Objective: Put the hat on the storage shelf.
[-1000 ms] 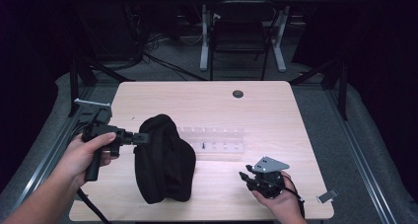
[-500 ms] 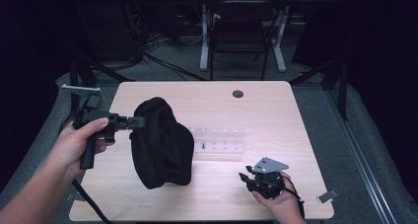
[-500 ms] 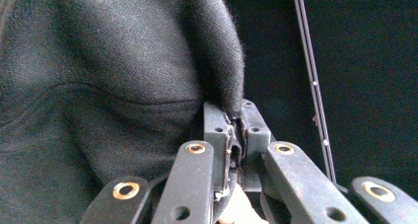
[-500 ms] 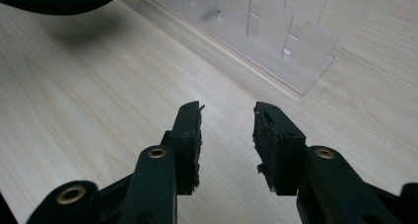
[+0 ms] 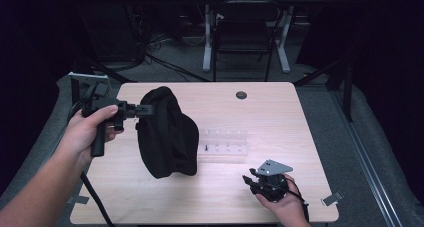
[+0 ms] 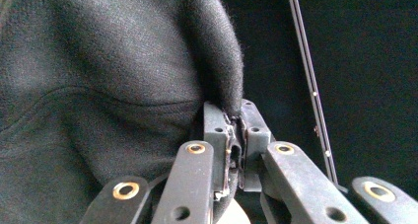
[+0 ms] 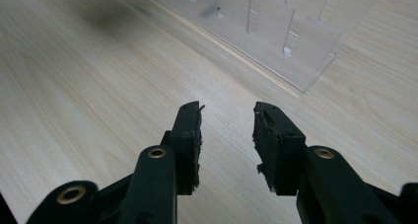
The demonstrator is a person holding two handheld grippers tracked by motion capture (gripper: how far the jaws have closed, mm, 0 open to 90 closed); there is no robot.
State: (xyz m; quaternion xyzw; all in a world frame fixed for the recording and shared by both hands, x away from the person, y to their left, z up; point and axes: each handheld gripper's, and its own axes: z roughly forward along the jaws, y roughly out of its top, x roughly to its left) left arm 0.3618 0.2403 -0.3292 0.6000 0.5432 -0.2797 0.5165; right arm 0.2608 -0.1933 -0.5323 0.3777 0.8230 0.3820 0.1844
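A black fabric bag [image 5: 167,134] hangs over the left half of the wooden table [image 5: 260,112], its lower end near the tabletop. My left gripper [image 5: 145,109] is shut on the bag's upper edge and holds it up; in the left gripper view the jaws pinch a fold of the black cloth [image 6: 98,66] right at the left gripper's [image 6: 235,130] tips. My right gripper [image 5: 247,179] rests low near the table's front right, open, with bare wood between its jaws [image 7: 227,118]. A clear plastic rack [image 5: 222,144] lies just beyond it [image 7: 276,21].
A small dark round hole cover [image 5: 241,95] sits at the table's far middle. A chair and desk legs [image 5: 245,37] stand on the floor behind the table. A piece of tape [image 5: 332,198] marks the front right corner.
My left gripper has risen and drawn back toward the far left, lifting the bag's top edge so the bag hangs more upright. The right gripper has stayed in place.
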